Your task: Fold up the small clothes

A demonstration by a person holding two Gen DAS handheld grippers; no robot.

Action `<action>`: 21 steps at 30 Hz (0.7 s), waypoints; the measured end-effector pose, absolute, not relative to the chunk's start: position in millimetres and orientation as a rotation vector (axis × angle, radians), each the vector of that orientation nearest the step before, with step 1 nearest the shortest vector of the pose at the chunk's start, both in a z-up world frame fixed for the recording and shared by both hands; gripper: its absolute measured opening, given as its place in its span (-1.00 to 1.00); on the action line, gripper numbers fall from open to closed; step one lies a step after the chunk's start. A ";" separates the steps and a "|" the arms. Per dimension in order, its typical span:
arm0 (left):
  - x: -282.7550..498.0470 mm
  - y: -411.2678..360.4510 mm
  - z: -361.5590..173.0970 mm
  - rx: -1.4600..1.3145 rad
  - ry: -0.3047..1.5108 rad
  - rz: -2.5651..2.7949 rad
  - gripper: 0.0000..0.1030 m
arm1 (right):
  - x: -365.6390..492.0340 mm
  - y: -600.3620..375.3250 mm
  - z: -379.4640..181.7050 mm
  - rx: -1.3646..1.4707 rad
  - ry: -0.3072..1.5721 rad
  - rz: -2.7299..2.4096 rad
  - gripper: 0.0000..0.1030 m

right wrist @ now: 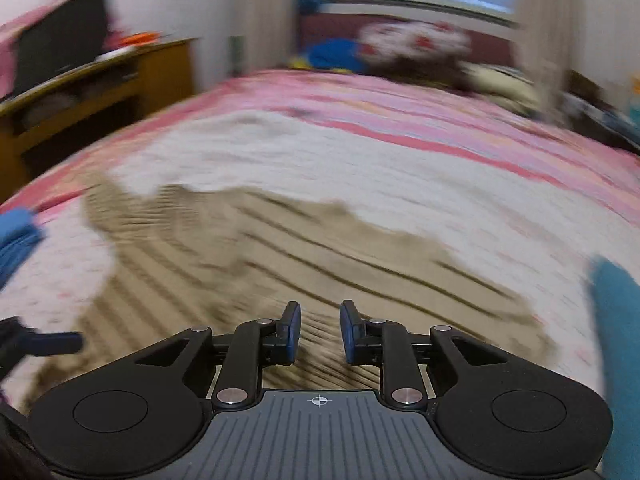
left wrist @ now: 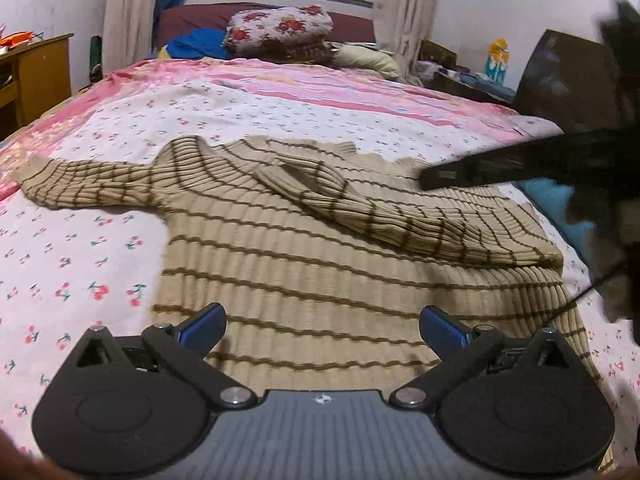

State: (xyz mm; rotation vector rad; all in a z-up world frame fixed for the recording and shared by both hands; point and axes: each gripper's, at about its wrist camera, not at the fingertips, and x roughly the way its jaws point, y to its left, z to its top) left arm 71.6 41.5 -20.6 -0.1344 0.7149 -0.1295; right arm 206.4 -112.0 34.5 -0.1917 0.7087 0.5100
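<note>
A beige knit sweater with thin brown stripes (left wrist: 320,248) lies flat on the bed. One sleeve (left wrist: 88,184) stretches out to the left, and the other sleeve (left wrist: 360,204) is folded across the chest. My left gripper (left wrist: 320,316) hangs wide open over the sweater's lower body, with nothing between its blue pads. One of the right gripper's fingers (left wrist: 472,170) reaches in from the right, over the sweater's far right edge. The right wrist view is motion-blurred. In it the sweater (right wrist: 280,248) lies under my right gripper (right wrist: 320,312), whose pads stand a little apart with nothing between them.
The bed has a white cherry-print sheet (left wrist: 80,260) with pink stripes further up. Floral pillows and blue clothes (left wrist: 280,30) lie at the head. A wooden desk (left wrist: 36,76) stands on the left and a dark cluttered table (left wrist: 568,80) on the right. A teal cloth (right wrist: 616,340) lies beside the sweater.
</note>
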 end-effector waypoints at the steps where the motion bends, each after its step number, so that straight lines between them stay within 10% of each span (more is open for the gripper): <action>1: 72.3 42.1 -21.6 -0.136 0.716 -0.131 1.00 | 210.3 -98.3 32.6 -0.200 0.715 0.544 -0.59; 10: 73.8 52.5 -25.1 -0.163 0.717 -0.170 1.00 | 246.3 -27.9 -3.0 -0.339 0.789 0.585 -0.55; 21: 72.2 58.9 -22.6 -0.189 0.701 -0.172 1.00 | 245.2 -46.5 27.6 -0.233 0.720 0.578 -0.98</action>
